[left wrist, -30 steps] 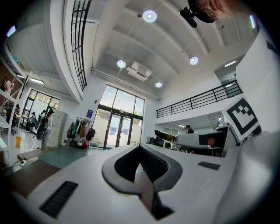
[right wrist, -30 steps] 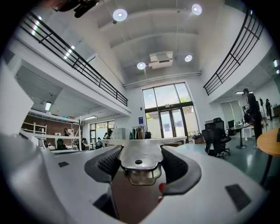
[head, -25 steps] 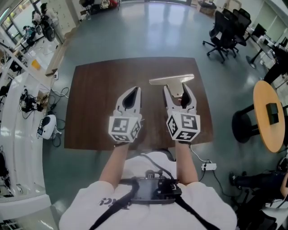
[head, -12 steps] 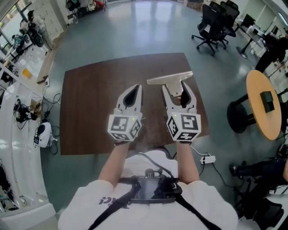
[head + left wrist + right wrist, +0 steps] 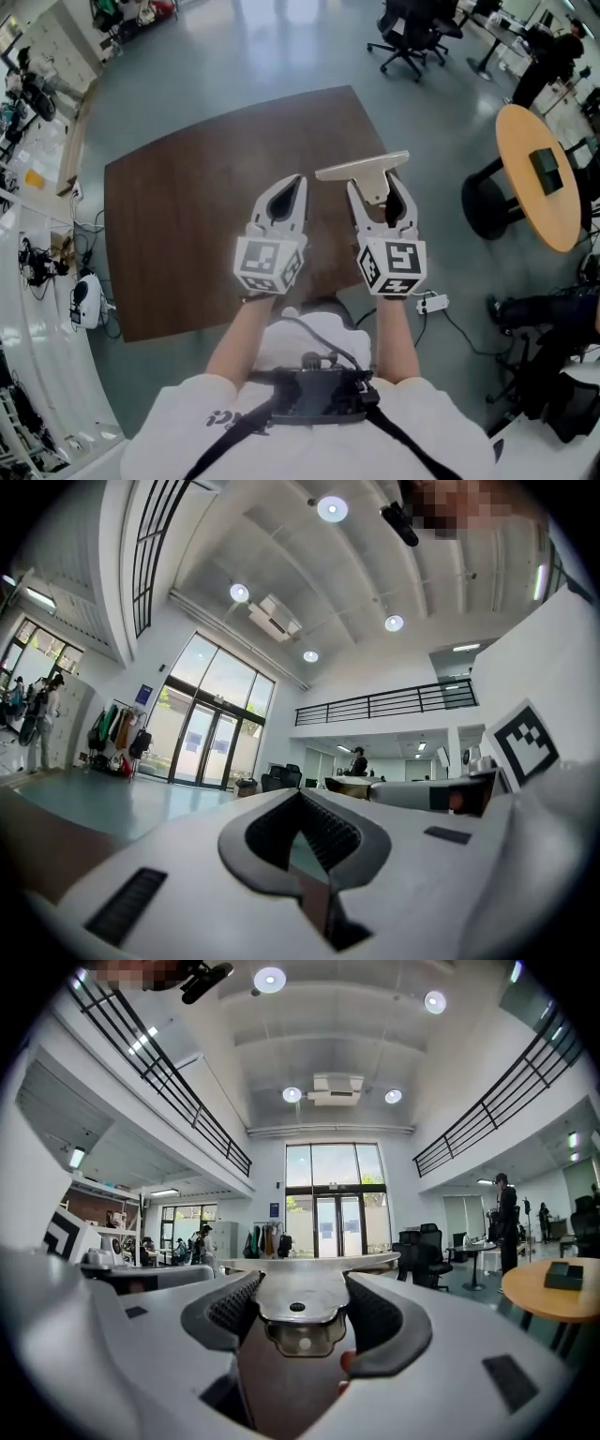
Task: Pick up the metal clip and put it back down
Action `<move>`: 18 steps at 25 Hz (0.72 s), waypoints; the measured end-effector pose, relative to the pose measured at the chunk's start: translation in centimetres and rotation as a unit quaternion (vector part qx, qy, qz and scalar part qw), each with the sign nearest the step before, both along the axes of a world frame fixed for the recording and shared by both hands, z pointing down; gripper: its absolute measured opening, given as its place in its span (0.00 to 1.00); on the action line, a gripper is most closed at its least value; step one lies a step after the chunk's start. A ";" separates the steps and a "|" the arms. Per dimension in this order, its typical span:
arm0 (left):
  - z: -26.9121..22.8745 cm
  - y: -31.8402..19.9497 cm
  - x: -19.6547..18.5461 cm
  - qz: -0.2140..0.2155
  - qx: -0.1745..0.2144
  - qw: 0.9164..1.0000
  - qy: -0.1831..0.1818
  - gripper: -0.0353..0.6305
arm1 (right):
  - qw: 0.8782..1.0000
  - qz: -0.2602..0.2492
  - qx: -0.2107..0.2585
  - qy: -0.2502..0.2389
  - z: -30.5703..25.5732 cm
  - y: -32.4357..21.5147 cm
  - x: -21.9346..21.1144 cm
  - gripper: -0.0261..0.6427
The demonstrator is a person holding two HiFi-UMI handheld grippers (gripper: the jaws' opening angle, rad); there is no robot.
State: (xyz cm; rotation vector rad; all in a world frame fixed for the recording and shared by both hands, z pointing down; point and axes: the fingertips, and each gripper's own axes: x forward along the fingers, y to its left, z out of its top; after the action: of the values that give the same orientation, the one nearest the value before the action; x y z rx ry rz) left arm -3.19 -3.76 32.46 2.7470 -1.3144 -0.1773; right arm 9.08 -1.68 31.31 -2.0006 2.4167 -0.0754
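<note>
The right hand-held gripper (image 5: 378, 188) is clamped on the metal clip (image 5: 362, 169), which juts out at its 12 o'clock over the brown surface (image 5: 178, 216); at its 9 o'clock, the left hand-held gripper (image 5: 292, 185) has its jaws together, empty

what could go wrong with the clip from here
The right hand-held gripper grips only the narrow stem of the metal clip, with its wide bar out front, so it might tilt or slip. In the head view it hangs near the right edge of the table; set down there, it could fall off.
</note>
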 end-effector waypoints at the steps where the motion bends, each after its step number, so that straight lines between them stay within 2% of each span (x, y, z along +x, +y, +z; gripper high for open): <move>1: 0.3 -0.2 0.8 0.007 -0.004 1.000 -0.001 0.07 | 1.000 0.006 -0.005 0.000 0.6 -0.1 0.9 0.48; 9: 3.3 -2.5 6.9 0.049 -0.020 0.999 -0.008 0.07 | 0.998 0.043 -0.046 0.006 5.3 -1.7 7.3 0.49; 18: 7.8 -6.5 10.2 0.066 -0.059 0.996 -0.020 0.07 | 0.993 0.059 -0.103 0.013 11.2 -6.1 11.1 0.48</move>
State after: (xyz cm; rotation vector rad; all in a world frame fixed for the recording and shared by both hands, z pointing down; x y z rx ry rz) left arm 7.05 -10.24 40.25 2.7380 -1.1087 -0.0326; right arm 20.19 -7.82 42.52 -2.2360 2.3871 -0.3122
